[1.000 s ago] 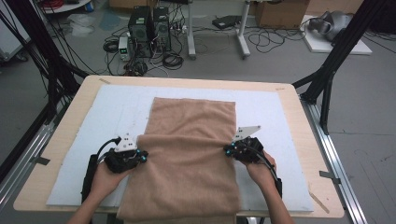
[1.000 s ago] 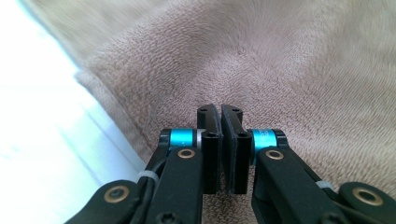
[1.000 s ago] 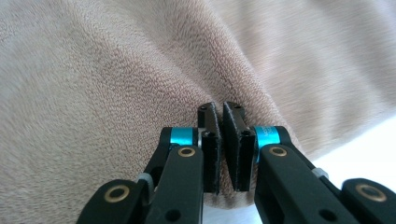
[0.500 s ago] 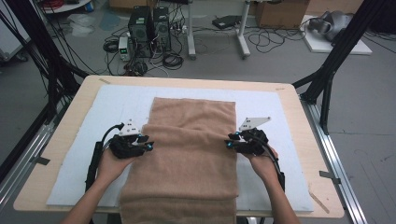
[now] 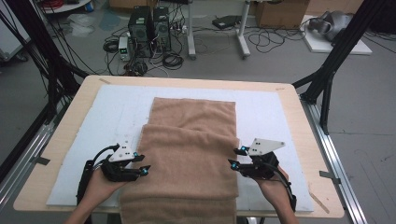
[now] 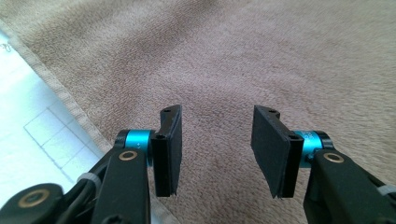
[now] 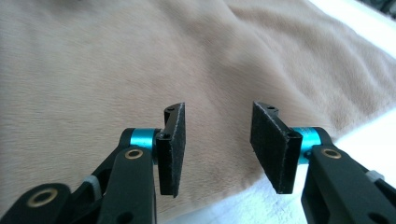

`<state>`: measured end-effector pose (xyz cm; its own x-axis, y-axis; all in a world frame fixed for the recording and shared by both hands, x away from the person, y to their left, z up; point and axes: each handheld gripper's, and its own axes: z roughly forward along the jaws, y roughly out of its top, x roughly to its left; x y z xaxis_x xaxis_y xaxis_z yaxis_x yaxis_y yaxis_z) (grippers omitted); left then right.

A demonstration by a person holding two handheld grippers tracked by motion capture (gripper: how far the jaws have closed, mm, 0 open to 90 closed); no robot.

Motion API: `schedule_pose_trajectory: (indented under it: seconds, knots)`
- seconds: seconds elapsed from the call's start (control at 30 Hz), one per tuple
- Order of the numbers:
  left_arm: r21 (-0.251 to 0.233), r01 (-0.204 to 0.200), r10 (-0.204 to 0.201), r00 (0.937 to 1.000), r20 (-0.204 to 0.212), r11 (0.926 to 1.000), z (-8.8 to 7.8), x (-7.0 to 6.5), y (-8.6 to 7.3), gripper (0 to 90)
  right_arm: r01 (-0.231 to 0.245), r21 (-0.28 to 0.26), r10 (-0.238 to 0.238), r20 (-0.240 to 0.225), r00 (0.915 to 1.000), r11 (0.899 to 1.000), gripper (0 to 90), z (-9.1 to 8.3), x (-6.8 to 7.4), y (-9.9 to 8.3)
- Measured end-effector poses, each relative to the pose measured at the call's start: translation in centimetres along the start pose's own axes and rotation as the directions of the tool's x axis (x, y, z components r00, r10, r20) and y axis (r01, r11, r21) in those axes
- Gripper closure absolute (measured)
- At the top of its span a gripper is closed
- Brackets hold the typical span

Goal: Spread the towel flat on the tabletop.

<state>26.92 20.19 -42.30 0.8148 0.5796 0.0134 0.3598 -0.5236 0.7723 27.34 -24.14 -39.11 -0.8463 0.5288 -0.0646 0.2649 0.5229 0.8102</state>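
We see a tan, plush towel (image 5: 189,158), folded so a soft ridge crosses it, lying mid-worktop on a white gridded mat (image 5: 266,112) over the pale wooden worktop (image 5: 306,135). The left gripper (image 5: 144,169) at its left edge and the right gripper (image 5: 232,157) at its right edge have just been opening; their flat black foam-faced fingers (image 6: 170,149) stand apart, nothing between them
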Motion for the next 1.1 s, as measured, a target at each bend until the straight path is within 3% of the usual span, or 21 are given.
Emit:
schedule_pose_trajectory:
  seconds: [0.03,0.1,0.17,0.23,0.27,0.33,0.43,0.5,0.6,0.67,0.77,0.9,1.03,1.1]
  knots:
    - [0.012,-0.022,0.022,0.9997,0.011,0.9997,0.0,-0.2,0.0,53.3,0.016,-0.007,-0.016,-0.048,0.9987,1.000,55.1,0.0,0.4,0.1]
    - [0.029,-0.030,0.030,0.9995,0.012,0.9991,0.3,-0.4,-0.1,53.5,0.025,0.033,-0.022,-0.093,0.9954,0.999,54.6,0.9,0.8,-0.1]
    - [0.095,-0.066,0.064,0.9977,0.022,0.9933,1.3,-0.5,-0.7,59.6,0.041,0.076,-0.032,-0.126,0.9915,0.996,54.8,2.3,1.1,-0.5]
    - [0.074,-0.062,0.060,0.9977,0.031,0.9953,1.4,-0.5,-0.8,70.5,0.045,0.096,-0.032,-0.137,0.9901,0.994,55.2,3.1,1.1,-0.9]
    - [0.066,-0.053,0.050,0.9980,0.039,0.9964,1.5,-0.4,-0.9,70.5,0.038,0.114,-0.021,-0.143,0.9896,0.993,56.3,3.7,1.2,-1.1]
    - [0.055,-0.042,0.040,0.9989,0.022,0.9976,1.7,-0.3,-0.7,83.5,0.035,0.164,-0.010,-0.156,0.9877,0.986,64.9,5.4,0.9,-1.7]
    - [0.055,-0.040,0.040,0.9992,0.009,0.9977,2.0,-0.1,-0.5,85.8,0.039,0.170,-0.008,-0.182,0.9834,0.985,83.3,6.1,0.5,-1.6]
    - [0.043,-0.018,0.018,0.9998,-0.005,0.9989,2.2,0.2,-0.2,86.3,0.057,0.192,-0.018,-0.202,0.9793,0.980,86.1,6.4,0.1,-1.0]
    - [0.023,0.002,-0.001,0.9980,-0.063,0.9997,2.7,1.2,0.9,86.4,0.072,0.195,-0.039,-0.167,0.9852,0.978,86.4,6.5,-0.6,0.0]
    - [0.018,0.004,-0.002,0.9973,-0.074,0.9998,2.7,1.6,1.3,86.4,0.068,0.182,-0.047,-0.120,0.9917,0.981,86.4,6.6,-1.6,0.9]
    - [-0.011,0.032,-0.033,0.9945,-0.100,0.9994,2.9,2.5,2.4,86.3,0.024,0.157,-0.018,-0.040,0.9990,0.987,85.8,6.6,-3.1,1.6]
    - [-0.015,0.061,-0.062,0.9906,-0.122,0.9980,3.5,3.3,3.0,81.3,-0.037,0.143,0.035,0.013,0.9993,0.989,77.0,7.0,-4.5,1.6]
    - [-0.021,0.048,-0.050,0.9909,-0.125,0.9986,2.4,2.8,2.9,69.9,-0.039,0.122,0.036,0.023,0.9991,0.992,73.0,6.2,-4.4,1.7]
    - [-0.035,0.024,-0.029,0.9920,-0.123,0.9991,1.4,2.2,2.7,67.8,0.023,0.107,-0.025,0.018,0.9995,0.994,71.3,4.8,-3.1,2.1]
